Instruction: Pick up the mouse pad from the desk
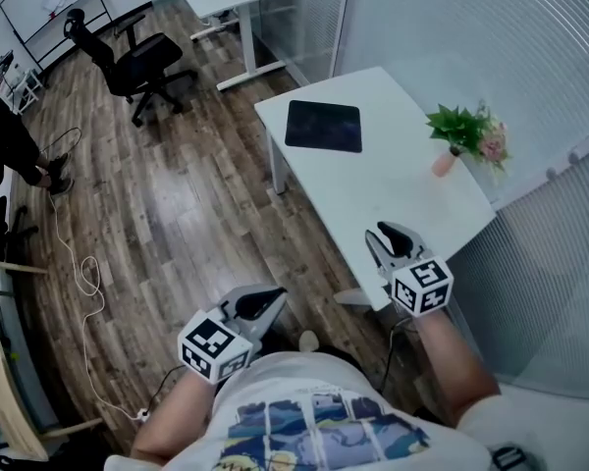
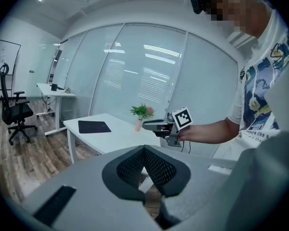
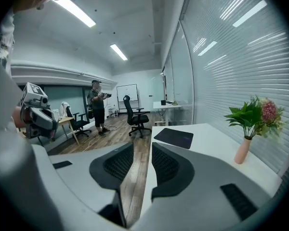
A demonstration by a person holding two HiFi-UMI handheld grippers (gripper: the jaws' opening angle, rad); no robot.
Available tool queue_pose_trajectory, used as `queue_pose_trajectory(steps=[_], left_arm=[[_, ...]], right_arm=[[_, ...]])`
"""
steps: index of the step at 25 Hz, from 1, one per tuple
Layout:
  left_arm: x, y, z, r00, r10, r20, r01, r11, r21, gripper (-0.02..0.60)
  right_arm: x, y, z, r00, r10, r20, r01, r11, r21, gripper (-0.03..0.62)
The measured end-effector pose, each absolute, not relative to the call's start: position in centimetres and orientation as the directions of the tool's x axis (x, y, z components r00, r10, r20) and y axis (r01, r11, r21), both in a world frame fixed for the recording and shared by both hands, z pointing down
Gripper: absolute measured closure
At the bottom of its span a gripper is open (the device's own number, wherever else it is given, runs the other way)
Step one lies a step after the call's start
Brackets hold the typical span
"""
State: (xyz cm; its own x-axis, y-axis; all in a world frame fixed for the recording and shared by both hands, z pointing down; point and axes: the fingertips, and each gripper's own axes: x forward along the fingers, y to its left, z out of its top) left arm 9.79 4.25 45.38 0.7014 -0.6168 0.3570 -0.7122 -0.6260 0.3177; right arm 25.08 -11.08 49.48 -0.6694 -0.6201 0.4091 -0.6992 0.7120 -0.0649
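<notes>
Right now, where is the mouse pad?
In the head view, the mouse pad lies at the far left corner of the desk, left of the plant.

A white desk (image 1: 393,189) stands on a wood floor (image 1: 177,214). A black mouse pad (image 1: 323,126) lies flat near its far end. A small pink vase (image 1: 444,163) of greenery stands well apart from it, at the opposite edge.

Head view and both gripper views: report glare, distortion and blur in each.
Head view: sharp and evenly lit, with glare on the wooden floor and a faint sheen on the mouse pad. Left gripper view: strong fisheye curving, dark corners, light strips reflected in the glass wall. Right gripper view: same fisheye, bright ceiling lights.
</notes>
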Motion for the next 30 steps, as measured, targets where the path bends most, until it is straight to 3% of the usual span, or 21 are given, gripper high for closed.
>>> queue_pose_trajectory(steps=[21,30], left_arm=[[-7.4,-4.7,45.3,0.790,-0.509,0.341,-0.605,-0.735,0.306,0.580],[-10.9,-8.9,45.8,0.778,-0.528,0.341,-0.625,-0.711,0.324,0.580]], right_arm=[[15.0,-25.7,52.9,-0.492,-0.733,0.470,-0.832,0.555,-0.006,0.479],[13.7,-31.6,55.0,-0.451,-0.736,0.505,-0.849,0.528,0.011,0.476]])
